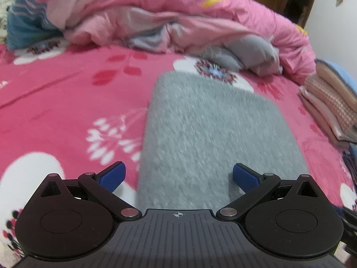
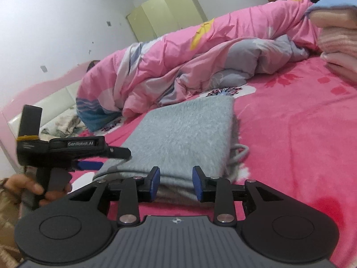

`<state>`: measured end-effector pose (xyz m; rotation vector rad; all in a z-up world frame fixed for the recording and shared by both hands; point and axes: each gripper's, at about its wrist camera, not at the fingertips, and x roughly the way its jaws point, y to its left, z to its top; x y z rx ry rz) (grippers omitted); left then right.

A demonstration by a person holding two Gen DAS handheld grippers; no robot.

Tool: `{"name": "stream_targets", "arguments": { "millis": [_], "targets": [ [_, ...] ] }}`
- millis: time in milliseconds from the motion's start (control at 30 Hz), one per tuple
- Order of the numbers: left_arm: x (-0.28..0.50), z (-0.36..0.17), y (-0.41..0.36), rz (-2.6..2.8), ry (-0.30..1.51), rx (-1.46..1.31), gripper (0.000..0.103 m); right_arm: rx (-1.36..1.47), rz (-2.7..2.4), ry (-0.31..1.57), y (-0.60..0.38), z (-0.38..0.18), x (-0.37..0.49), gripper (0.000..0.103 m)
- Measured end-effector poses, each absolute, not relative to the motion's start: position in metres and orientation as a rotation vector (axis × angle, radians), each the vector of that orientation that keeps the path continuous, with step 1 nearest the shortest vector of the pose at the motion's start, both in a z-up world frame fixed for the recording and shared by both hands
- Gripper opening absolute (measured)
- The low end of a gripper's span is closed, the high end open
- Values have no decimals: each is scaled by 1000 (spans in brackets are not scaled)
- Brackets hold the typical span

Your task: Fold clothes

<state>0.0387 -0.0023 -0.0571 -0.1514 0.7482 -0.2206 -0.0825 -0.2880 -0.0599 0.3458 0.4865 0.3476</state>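
A grey fuzzy garment [image 1: 209,134] lies folded into a long rectangle on the pink flowered bed sheet [image 1: 67,93]. My left gripper [image 1: 178,176] is wide open and empty, its blue pads either side of the garment's near end. In the right wrist view the same garment [image 2: 185,134] lies ahead. My right gripper [image 2: 176,182] is open, its blue pads astride the garment's near edge, holding nothing. The left gripper [image 2: 100,158] shows at the garment's left corner, held by a hand.
A crumpled pink and grey quilt [image 1: 178,17] is heaped along the far side of the bed. A stack of folded pink and checked clothes [image 1: 330,109] sits at the right. A pale green wardrobe [image 2: 165,15] stands against the far wall.
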Motion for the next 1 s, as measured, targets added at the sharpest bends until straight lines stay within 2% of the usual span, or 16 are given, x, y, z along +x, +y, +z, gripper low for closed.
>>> {"name": "stream_targets", "arguments": {
  "millis": [267, 433, 633, 800, 867, 1000],
  "targets": [
    [16, -51, 3, -240, 652, -94, 103, 265, 265, 472, -297, -64, -101, 36],
    [-6, -46, 0, -275, 583, -23, 103, 184, 229, 476, -286, -67, -91, 31],
    [-32, -33, -30, -410, 426, 136, 103, 174, 216, 470, -284, -67, -89, 28],
    [-41, -41, -63, -493, 397, 248, 103, 126, 203, 458, -278, -70, -79, 27],
    [-43, -46, -74, -514, 390, 289, 103, 130, 199, 431, -278, -68, -79, 16],
    [-46, -54, -95, -532, 358, 394, 103, 131, 200, 392, -278, -66, -83, 15]
  ]
}}
